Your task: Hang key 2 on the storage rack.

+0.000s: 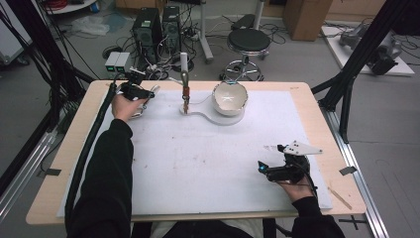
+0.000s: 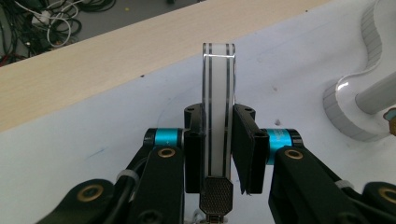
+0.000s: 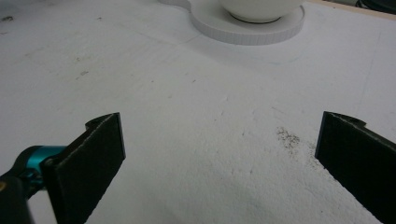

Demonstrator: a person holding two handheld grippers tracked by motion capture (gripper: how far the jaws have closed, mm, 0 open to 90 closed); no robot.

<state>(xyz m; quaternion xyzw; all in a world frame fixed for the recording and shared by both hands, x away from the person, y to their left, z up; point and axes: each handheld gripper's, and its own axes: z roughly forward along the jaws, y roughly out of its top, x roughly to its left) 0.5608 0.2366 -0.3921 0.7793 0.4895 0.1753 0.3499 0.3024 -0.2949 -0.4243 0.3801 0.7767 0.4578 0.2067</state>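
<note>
Your right gripper [image 1: 270,166] sits nearest you on the white mat [image 1: 198,163], jaws wide apart with nothing between them; farther off at the mat's far left corner, your left gripper [image 2: 218,140] is clamped on a clear upright strip with dark stripes [image 2: 217,107]; beyond stand the white bowl [image 1: 230,97] on its base [image 1: 218,119] and a thin upright tool [image 1: 185,89].

A glossy clear plastic strip with dark stripes and a knurled metal end [image 2: 217,116] sits between matt black pads. The matt white sheet [image 3: 196,116] looks grainy; the pale wooden surface [image 2: 93,70] appears smooth, upper left.
</note>
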